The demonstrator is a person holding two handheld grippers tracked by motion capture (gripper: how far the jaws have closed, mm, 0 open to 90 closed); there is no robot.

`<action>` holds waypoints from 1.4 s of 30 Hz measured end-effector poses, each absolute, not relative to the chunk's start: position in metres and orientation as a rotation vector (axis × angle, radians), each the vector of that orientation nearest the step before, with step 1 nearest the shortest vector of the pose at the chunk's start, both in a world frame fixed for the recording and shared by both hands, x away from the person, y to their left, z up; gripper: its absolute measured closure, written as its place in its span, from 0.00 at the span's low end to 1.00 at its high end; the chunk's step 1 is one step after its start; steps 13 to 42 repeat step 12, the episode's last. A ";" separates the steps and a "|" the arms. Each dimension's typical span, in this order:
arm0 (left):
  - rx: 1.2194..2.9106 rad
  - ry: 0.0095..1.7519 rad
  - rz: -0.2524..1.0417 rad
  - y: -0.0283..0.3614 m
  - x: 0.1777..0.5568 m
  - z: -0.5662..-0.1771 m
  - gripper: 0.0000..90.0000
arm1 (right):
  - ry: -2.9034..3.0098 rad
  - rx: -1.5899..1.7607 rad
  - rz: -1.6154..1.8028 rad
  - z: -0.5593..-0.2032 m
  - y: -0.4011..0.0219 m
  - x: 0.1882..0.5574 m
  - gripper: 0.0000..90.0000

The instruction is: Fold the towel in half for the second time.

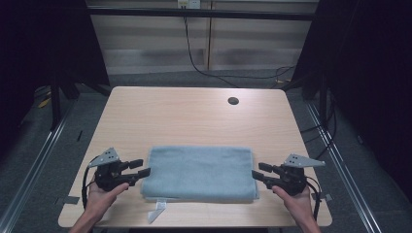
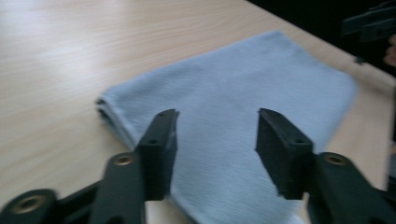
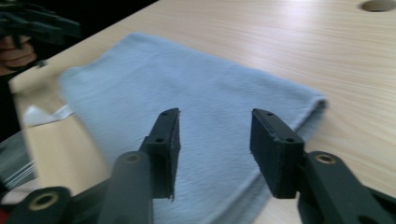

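A pale wooden worktop (image 1: 194, 114) fills the middle of the high view, with a round cable hole (image 1: 233, 101) toward its upper right. Around it the room is dark: grey floor along the left and right edges of the frame, black curtains in the upper corners, and a light panelled wall along the top with a black cable (image 1: 194, 60) hanging down it.

At the lower left of the high view a hand holds the left tongs (image 1: 144, 174), pointed rightward at the left edge of a folded light blue towel (image 1: 200, 172). Its jaws stand spread apart with nothing pinched; in the left gripper view the towel lies beyond and beneath the gap, and the pads do not press on it.

The towel lies flat in the lower middle of the frame, near the front edge of the worktop, a white tag (image 1: 157, 211) sticking out from its lower left corner.

At the lower right a hand holds the right tongs (image 1: 256, 172), pointed leftward at the towel's right edge. Its jaws are likewise spread, with the towel seen through the gap in the right gripper view and no grip on it.
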State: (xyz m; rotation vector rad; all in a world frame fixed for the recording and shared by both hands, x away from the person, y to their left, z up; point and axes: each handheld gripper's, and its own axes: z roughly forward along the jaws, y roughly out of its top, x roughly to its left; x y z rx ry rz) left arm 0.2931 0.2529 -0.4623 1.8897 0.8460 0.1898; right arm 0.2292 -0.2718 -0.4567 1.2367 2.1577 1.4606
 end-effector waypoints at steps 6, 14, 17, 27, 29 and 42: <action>1.864 0.962 0.266 0.275 0.298 -0.478 0.38 | 2.060 1.313 1.382 -0.463 -0.285 0.232 0.44; 1.868 0.975 0.275 0.283 0.292 -0.484 0.26 | 2.010 1.377 1.329 -0.473 -0.301 0.228 0.41; 1.868 0.975 0.275 0.283 0.292 -0.484 0.26 | 2.010 1.377 1.329 -0.473 -0.301 0.228 0.41; 1.868 0.975 0.275 0.283 0.292 -0.484 0.26 | 2.010 1.377 1.329 -0.473 -0.301 0.228 0.41; 1.868 0.975 0.275 0.283 0.292 -0.484 0.26 | 2.010 1.377 1.329 -0.473 -0.301 0.228 0.41; 1.868 0.975 0.275 0.283 0.292 -0.484 0.26 | 2.010 1.377 1.329 -0.473 -0.301 0.228 0.41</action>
